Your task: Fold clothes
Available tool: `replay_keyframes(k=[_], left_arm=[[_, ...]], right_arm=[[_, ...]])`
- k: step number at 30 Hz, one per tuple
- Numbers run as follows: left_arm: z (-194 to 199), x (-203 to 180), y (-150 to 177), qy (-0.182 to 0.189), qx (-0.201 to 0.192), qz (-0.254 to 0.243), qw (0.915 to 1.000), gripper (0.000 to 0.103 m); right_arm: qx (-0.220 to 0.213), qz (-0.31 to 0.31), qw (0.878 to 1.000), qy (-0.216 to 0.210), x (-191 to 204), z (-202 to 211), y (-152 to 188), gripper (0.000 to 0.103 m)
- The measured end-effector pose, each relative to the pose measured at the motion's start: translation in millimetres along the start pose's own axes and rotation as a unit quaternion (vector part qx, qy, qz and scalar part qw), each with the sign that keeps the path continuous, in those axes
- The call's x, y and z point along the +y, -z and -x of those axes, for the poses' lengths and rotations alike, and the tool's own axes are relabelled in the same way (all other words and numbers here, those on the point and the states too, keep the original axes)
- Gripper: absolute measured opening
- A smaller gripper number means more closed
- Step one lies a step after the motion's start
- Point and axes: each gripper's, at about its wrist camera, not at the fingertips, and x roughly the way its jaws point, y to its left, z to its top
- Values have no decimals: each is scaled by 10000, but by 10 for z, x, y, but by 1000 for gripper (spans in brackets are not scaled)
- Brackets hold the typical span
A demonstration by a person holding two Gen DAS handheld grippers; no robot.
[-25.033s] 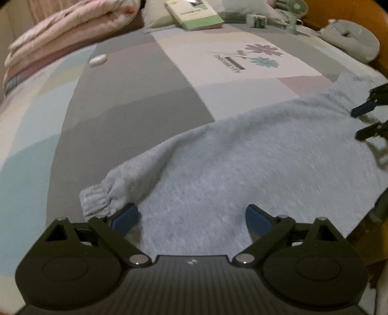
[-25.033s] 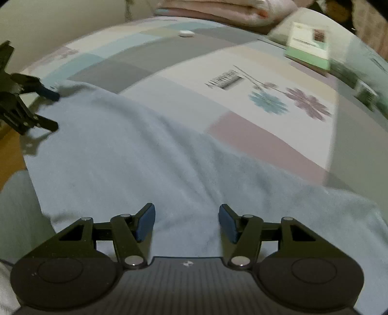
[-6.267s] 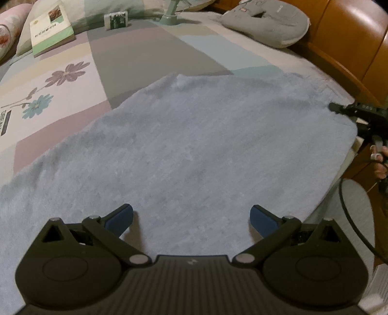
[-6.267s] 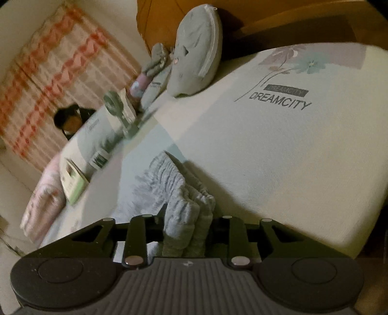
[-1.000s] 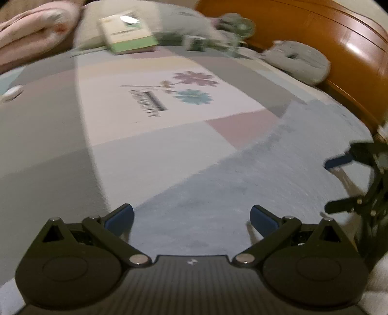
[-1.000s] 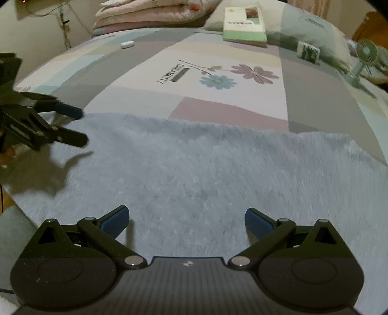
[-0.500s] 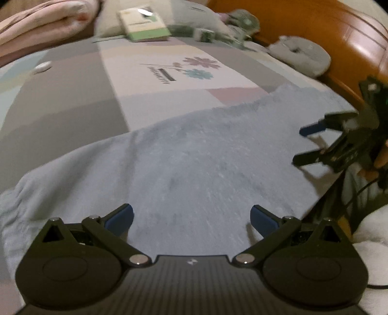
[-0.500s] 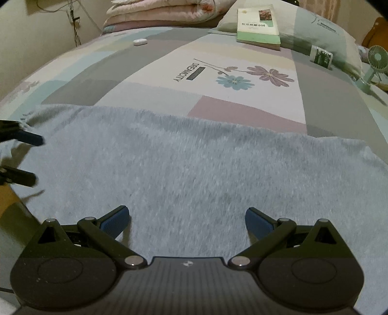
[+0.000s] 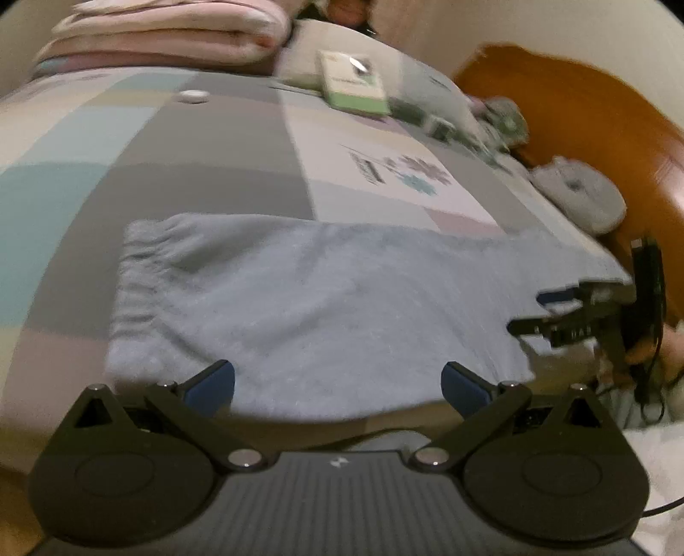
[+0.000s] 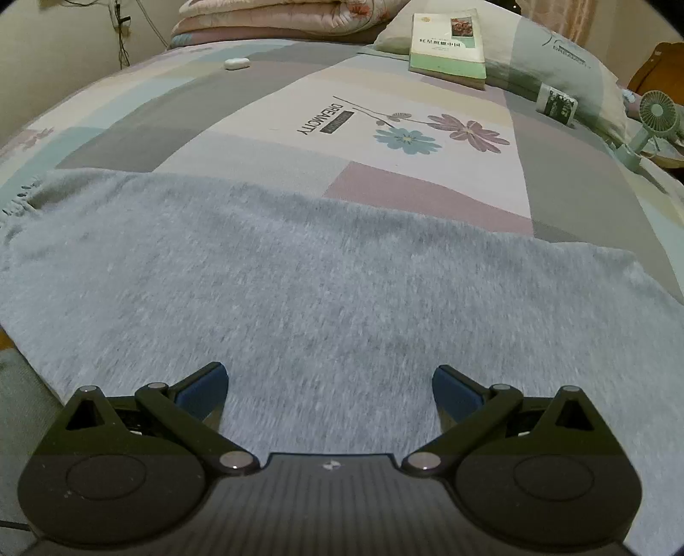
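Both tools, the left tool and the right tool, are released and hold nothing. They hover at the near edge of the fluffy light-blue garment, which lies flat on the patchwork bed cover. I would pinch both near corners together and keep the edges level. No container is visible.

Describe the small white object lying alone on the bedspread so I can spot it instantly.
Start at the folded pink quilt at the bed's far end. On the grey patch just before it lies a small white oval object, far smaller than the green book on the pillow.
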Motion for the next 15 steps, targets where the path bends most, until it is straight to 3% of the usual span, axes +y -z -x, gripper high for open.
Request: replay_keyframes(k=[5, 9, 15], left_arm=[[171, 215, 239, -204, -340, 825, 9958, 102], [192, 463, 359, -178, -545, 1584, 9857, 102], [183, 624, 317, 258, -913, 2138, 9723, 102]], right_arm=[[109, 26, 9999, 41, 13, -4, -32, 103], [360, 53, 9993, 23, 61, 0, -147, 103], [24, 418, 9990, -178, 289, 167, -304, 103]])
